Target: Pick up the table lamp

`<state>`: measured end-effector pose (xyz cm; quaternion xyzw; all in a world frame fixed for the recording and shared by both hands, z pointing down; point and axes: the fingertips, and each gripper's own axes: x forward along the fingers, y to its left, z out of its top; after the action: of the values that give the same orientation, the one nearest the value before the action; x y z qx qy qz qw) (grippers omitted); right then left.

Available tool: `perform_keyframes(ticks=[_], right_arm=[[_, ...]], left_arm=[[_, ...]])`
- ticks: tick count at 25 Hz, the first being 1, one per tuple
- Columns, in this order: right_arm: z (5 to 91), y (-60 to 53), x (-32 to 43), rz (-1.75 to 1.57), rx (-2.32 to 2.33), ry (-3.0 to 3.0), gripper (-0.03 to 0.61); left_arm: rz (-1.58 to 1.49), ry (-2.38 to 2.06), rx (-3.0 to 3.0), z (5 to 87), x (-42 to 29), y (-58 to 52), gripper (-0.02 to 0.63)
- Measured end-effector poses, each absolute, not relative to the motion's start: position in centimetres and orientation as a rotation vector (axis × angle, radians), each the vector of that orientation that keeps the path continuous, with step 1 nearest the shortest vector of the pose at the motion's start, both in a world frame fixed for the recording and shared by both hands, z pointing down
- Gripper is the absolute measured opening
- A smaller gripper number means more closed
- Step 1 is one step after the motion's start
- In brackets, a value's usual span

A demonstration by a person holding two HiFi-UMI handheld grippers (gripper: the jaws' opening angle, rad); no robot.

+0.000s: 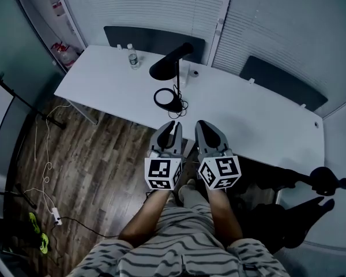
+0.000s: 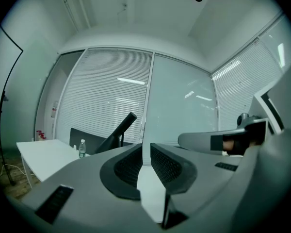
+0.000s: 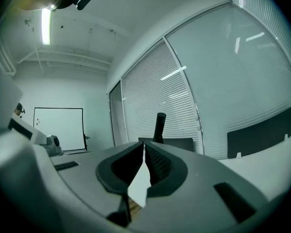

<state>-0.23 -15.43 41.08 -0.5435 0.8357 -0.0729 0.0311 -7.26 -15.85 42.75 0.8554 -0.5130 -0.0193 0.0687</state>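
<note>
White table (image 1: 265, 120) under slatted blinds, seen with both handheld grippers at its near edge.

Far left on the table: a water bottle (image 1: 133, 57), upright, well apart from everything else.

Right of the bottle, about mid-table: the table lamp (image 1: 168, 98). It is black and stands upright on a round base, which sits closer to the near edge than the far one. A thin stem carries a long slanted shade out to the far side, and the cord lies looped just beside the base.

Nearer, just short of the base: the left gripper (image 1: 174, 124). It points level at the lamp, with its jaws a narrow slit apart and nothing between them.

Immediately to its right, side by side with it: the right gripper (image 1: 200, 123). It is also level, with its jaw tips together and gripping nothing.

Neither gripper touches the lamp. In the left gripper view, the shade (image 2: 117, 132) rises beyond the left jaw. In the right gripper view, it stands just past the closed tips (image 3: 159, 125).
</note>
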Motion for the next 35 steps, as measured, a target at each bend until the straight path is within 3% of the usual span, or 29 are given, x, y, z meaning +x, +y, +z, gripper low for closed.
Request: perform_keyframes(ticks=[18,35], right_arm=[[42.1,-27.0,0.1,-0.218,-1.515,2.692,0.012],[44.0,-33.0,1.8,-0.316,-1.426,2.73,0.012]], left_arm=[[-0.024,-1.648,2.541,43.2,-5.0,-26.9,0.038],[0.1,-1.738,2.42,48.8,-4.7,-35.0,0.061]])
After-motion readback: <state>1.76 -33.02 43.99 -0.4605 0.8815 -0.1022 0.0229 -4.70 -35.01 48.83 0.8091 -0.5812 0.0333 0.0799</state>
